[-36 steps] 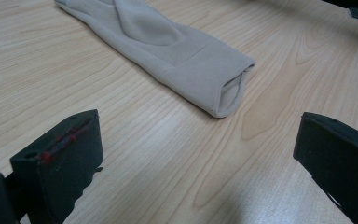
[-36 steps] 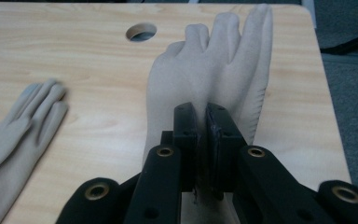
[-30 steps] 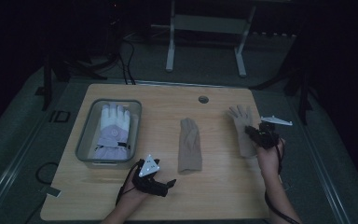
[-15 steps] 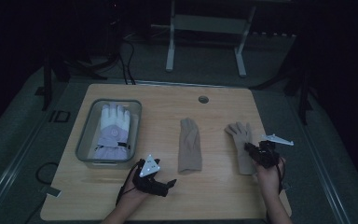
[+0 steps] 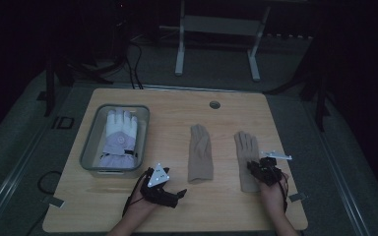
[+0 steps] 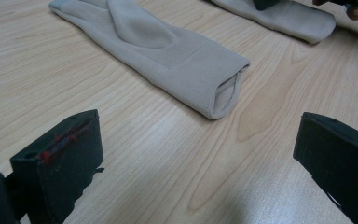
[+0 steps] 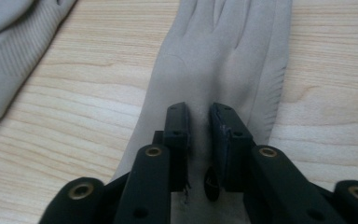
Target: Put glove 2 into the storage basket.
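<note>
My right gripper (image 5: 256, 168) sits over the right beige glove (image 5: 246, 160), which lies flat on the counter (image 5: 275, 118), right of centre; its jaws have just been opening, now a narrow gap with glove fabric between them. My left gripper (image 5: 174, 195) rests near the front edge, jaws wide, with nothing in between. I count two beige gloves (the left beige glove (image 5: 200, 158) lies mid-counter) plus one white glove (image 5: 119, 136) in the bin (image 5: 89, 150) at far left.
</note>
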`<state>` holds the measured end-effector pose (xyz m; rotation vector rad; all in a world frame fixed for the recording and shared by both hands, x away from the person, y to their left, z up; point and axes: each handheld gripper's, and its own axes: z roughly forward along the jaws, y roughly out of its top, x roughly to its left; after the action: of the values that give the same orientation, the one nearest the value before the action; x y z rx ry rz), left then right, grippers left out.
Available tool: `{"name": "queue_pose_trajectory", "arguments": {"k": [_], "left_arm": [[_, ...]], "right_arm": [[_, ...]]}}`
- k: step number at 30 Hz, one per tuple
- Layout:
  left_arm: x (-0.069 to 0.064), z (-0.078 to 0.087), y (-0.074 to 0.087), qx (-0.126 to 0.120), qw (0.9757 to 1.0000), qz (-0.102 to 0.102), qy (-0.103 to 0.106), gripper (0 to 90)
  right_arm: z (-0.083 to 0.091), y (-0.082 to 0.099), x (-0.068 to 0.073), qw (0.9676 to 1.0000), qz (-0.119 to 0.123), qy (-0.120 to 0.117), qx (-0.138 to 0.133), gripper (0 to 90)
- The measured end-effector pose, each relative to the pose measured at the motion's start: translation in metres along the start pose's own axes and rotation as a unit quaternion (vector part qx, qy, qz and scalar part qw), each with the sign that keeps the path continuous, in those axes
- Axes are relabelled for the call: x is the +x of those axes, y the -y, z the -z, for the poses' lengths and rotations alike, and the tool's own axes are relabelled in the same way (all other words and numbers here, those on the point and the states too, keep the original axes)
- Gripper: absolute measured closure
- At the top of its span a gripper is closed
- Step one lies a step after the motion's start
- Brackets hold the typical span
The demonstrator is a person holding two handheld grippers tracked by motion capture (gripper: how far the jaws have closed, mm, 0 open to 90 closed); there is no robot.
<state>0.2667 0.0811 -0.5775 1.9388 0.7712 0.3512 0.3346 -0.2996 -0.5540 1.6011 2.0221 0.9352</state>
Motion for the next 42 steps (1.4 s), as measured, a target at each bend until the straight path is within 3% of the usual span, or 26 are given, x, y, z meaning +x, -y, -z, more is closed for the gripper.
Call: {"name": "queue_pose_trajectory", "arguments": {"k": [3, 6, 10, 14, 17, 29, 35, 40, 41, 42], "left_arm": [[0.0, 0.0, 0.0, 0.0, 1.0, 0.0, 0.001, 1.5], [0.0, 0.001, 0.0, -0.002, 1.0, 0.0, 0.003, 1.5], [0.001, 0.001, 0.0, -0.002, 1.0, -0.001, 0.005, 1.5], [0.001, 0.0, 0.0, -0.001, 1.0, -0.001, 0.003, 1.5], [0.001, 0.0, 0.0, -0.001, 1.0, 0.0, 0.003, 1.5], [0.001, 0.0, 0.0, -0.001, 1.0, -0.001, 0.003, 1.5], [0.0, 0.0, 0.0, -0.001, 1.0, -0.002, 0.004, 1.5], [0.0, 0.0, 0.0, -0.001, 1.0, -0.002, 0.004, 1.5], [0.0, 0.0, 0.0, 0.0, 1.0, -0.002, 0.003, 1.5], [0.001, 0.0, 0.0, 0.0, 1.0, -0.002, 0.004, 1.5]], "right_arm": [[0.003, -0.002, -0.002, 0.9999, 0.001, -0.011, 0.001, 68.2], [0.008, -0.006, -0.004, 0.9995, 0.014, -0.028, -0.009, 51.4], [0.012, -0.012, -0.011, 0.9977, 0.049, -0.044, -0.017, 49.2], [0.014, -0.021, -0.025, 0.9894, 0.106, -0.097, -0.021, 47.2], [0.012, -0.026, -0.033, 0.9852, 0.13, -0.11, -0.019, 45.8], [-0.014, -0.02, -0.037, 0.98, 0.174, -0.094, 0.018, 41.2], [-0.013, -0.015, -0.033, 0.9781, 0.192, -0.08, 0.009, 47.3], [-0.01, -0.012, -0.027, 0.9782, 0.192, -0.078, 0.006, 65.5], [-0.01, -0.011, -0.026, 0.9789, 0.19, -0.075, 0.007, 67.1], [-0.009, -0.012, -0.025, 0.98, 0.185, -0.073, 0.009, 74.1]]}}
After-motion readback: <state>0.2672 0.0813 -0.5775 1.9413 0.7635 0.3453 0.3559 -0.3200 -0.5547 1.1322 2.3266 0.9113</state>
